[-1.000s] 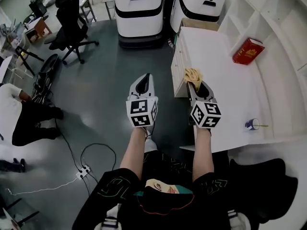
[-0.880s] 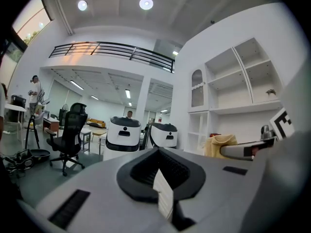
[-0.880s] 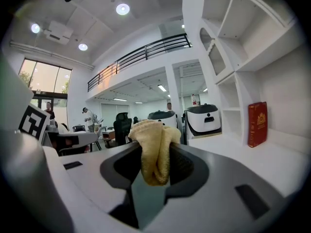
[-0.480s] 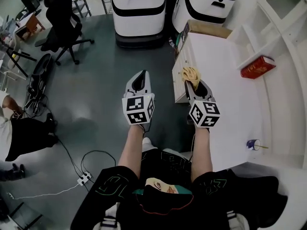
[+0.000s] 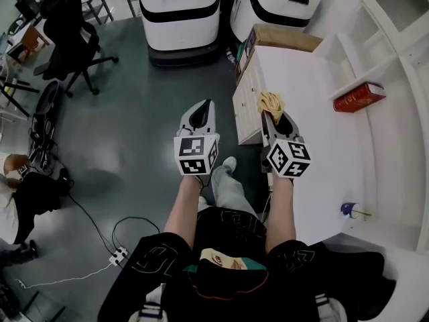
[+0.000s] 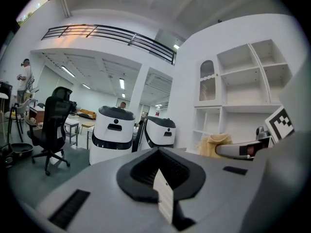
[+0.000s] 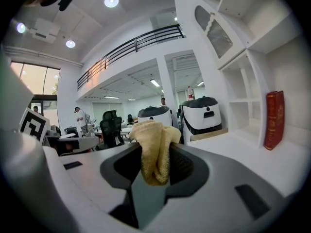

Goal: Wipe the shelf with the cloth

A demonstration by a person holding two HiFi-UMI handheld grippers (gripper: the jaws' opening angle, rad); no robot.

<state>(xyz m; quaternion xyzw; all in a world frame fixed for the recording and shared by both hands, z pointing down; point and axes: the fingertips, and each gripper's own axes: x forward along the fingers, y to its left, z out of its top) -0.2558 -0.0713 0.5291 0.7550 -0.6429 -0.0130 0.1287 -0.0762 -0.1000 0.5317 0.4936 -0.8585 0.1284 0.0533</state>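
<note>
My right gripper (image 5: 273,113) is shut on a bunched yellow cloth (image 5: 271,102), held over the near left edge of the white shelf top (image 5: 315,133). In the right gripper view the cloth (image 7: 154,149) sticks up from between the closed jaws. My left gripper (image 5: 199,116) hangs over the dark floor to the left of the shelf unit, jaws together with nothing in them; its own view shows the jaws (image 6: 163,188) closed and the cloth (image 6: 214,144) off to the right.
A red book (image 5: 358,98) leans in a shelf bay at the right, also seen as red book (image 7: 273,120). A small blue cup (image 5: 350,210) sits near the front right. Two white robot bases (image 5: 179,12) stand behind; an office chair (image 5: 67,25) at far left.
The view has swung a little; both grippers hold nearly the same pose, the right still gripping the cloth at the shelf's left edge. The person seated at left has slid out of frame.
</note>
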